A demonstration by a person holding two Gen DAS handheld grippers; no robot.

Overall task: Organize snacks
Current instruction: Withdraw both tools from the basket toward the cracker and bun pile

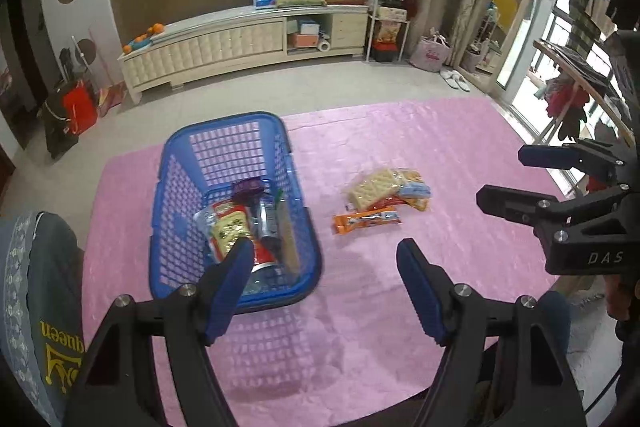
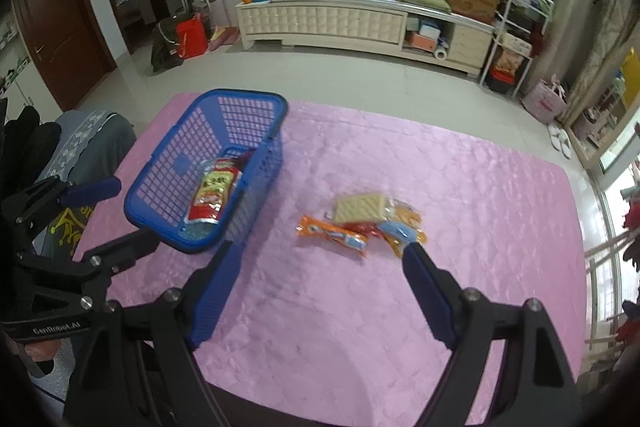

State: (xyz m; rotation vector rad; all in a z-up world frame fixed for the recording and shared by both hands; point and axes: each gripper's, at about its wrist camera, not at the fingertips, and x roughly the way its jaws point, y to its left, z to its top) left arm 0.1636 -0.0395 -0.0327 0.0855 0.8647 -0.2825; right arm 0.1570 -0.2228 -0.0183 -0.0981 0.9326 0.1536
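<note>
Two claws, left (image 1: 324, 271) and right (image 2: 320, 267), spread empty; one basket (image 1: 172, 163), one loose snack pile (image 1: 384, 195).

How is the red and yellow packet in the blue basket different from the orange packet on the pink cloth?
The red and yellow packet lies inside the blue basket, while the orange packet lies outside it on the pink cloth. The red and yellow packet looks wider and bigger; the orange packet is a slim strip. The first rests among other packets in the basket, the second at the edge of a small loose pile. Both lie flat, and neither claw touches them.
</note>
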